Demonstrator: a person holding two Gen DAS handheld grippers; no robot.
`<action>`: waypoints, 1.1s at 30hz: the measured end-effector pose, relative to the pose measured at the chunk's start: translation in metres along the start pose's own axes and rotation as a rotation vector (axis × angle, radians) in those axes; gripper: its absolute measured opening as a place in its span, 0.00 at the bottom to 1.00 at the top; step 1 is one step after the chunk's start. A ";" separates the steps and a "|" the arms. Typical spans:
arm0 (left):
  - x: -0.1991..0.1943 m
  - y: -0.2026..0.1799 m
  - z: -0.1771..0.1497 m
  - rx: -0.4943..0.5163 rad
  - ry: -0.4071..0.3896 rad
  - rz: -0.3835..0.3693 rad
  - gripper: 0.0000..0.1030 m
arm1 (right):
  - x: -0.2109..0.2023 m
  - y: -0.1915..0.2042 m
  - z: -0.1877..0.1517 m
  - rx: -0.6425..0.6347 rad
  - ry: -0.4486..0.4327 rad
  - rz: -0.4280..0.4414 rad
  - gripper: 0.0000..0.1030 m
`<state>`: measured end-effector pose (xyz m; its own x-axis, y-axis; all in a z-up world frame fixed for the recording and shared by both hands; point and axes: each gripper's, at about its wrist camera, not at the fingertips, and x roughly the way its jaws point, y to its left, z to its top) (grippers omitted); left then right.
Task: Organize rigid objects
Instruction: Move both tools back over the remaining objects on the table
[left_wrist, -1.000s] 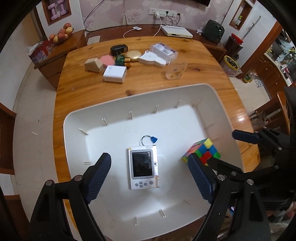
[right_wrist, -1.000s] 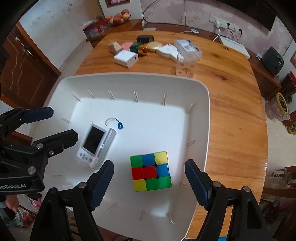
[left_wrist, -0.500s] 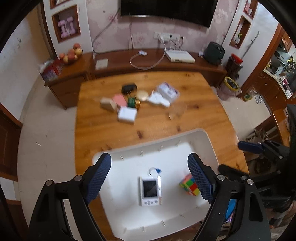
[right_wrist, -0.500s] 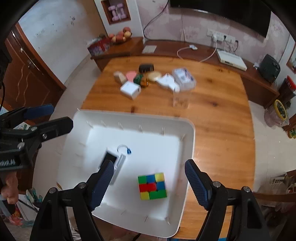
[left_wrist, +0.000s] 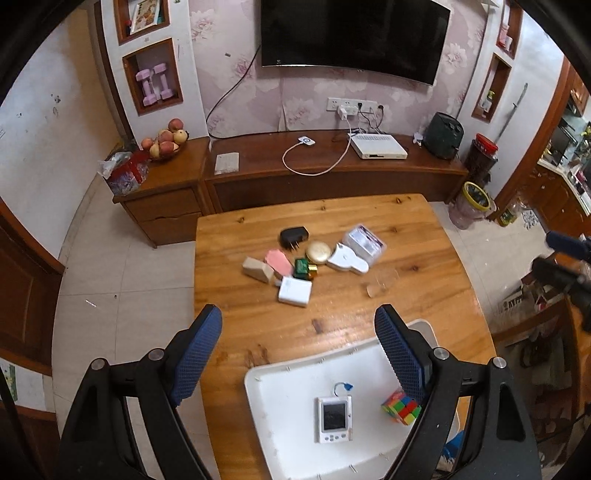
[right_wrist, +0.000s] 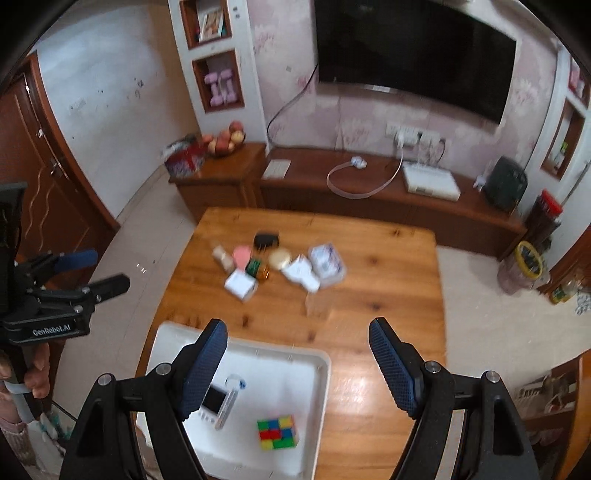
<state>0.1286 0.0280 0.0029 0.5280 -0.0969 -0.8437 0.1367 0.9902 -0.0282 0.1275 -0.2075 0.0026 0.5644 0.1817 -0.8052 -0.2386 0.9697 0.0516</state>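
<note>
You're high over a wooden table (left_wrist: 424, 258) on a pale tiled floor. A dark TV (left_wrist: 354, 33) hangs on floral wallpaper at the top of frame, above a low wooden cabinet (left_wrist: 332, 177); a fruit bowl (left_wrist: 164, 142) sits at upper left.

A white tray (left_wrist: 280, 387) lies at the table's near edge, bottom centre in your left view. Two things are in it: one white handheld gadget (left_wrist: 333, 419), long axis running up-down in frame, screen up, buttons toward the bottom and its blue-tagged loop toward the top; and one colour cube (left_wrist: 400, 408) just right of it, apart from it.

Mid-table, a loose cluster: one black plug (left_wrist: 293, 236), one tan block (left_wrist: 258, 269), one pink piece (left_wrist: 279, 261), one green box (left_wrist: 301, 267), one gold disc (left_wrist: 318, 252), one white square box (left_wrist: 294, 291), one white flat gadget (left_wrist: 347, 260), one clear-lidded card box (left_wrist: 364, 242). One clear cup (left_wrist: 382, 282) stands to their right.

Your left gripper (left_wrist: 299, 362) is spread wide, grasping nothing. Your right gripper (right_wrist: 297, 365) is likewise spread and empty.
</note>
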 end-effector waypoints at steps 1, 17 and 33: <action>0.000 0.002 0.005 -0.001 -0.003 0.006 0.84 | -0.002 -0.001 0.007 0.002 -0.010 -0.003 0.77; 0.121 0.013 0.036 -0.007 0.155 -0.042 0.84 | 0.104 -0.022 0.059 0.084 0.083 -0.048 0.78; 0.267 0.006 0.007 0.084 0.394 -0.103 0.84 | 0.266 -0.033 0.012 0.185 0.353 -0.042 0.78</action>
<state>0.2764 0.0072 -0.2181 0.1493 -0.1336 -0.9797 0.2483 0.9642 -0.0937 0.2954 -0.1893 -0.2060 0.2568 0.1055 -0.9607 -0.0564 0.9940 0.0941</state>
